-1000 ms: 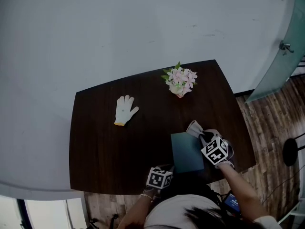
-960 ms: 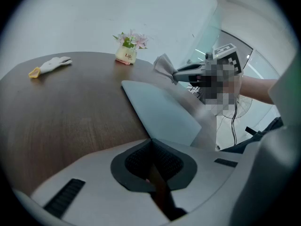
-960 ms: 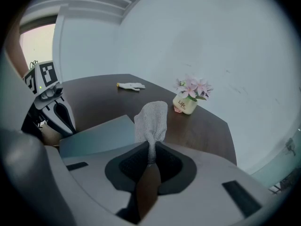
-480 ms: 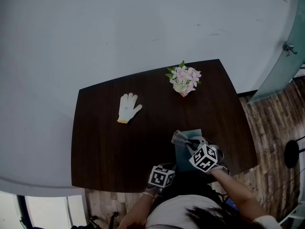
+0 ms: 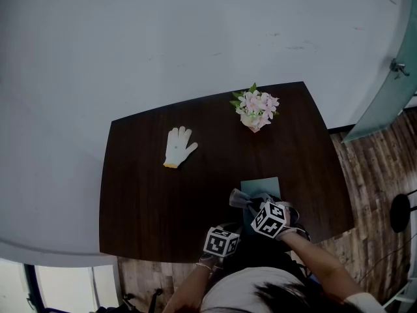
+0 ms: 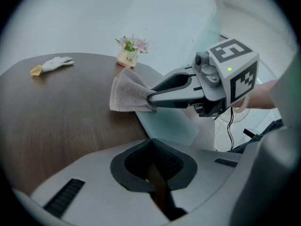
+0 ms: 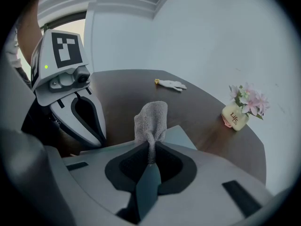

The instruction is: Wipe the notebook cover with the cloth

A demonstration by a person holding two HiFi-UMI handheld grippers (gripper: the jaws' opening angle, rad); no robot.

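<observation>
Pot: a small cream ceramic pot [image 7: 235,117] printed "Life" stands upright near the far edge of the dark brown wooden table [image 5: 143,201]; it holds a bunch of pink and white flowers [image 5: 255,103]
Cloth: the grey towelling cloth [image 7: 151,119] is pinched at its lower end between the jaws of the right gripper [image 7: 150,159], and its free end fans out past the tips
Cloth and notebook: in the head view the loose end sits at the left edge of the flat teal rectangular notebook [image 5: 262,188]; whether it presses on the cover I cannot tell
Notebook: closed, lying flat near the table's front edge, right of centre, partly under the right gripper
Right gripper: jaws clamped on the cloth, reaching over the notebook towards its left side
Left gripper: the left gripper [image 6: 153,171] has its jaws pressed together with nothing between them; it sits at the table's front edge, just beside the notebook's near left corner, apart from the cloth
Glove: a white knitted work glove with a yellow cuff [image 5: 179,147] lies flat left of centre, well apart from the notebook and both grippers
</observation>
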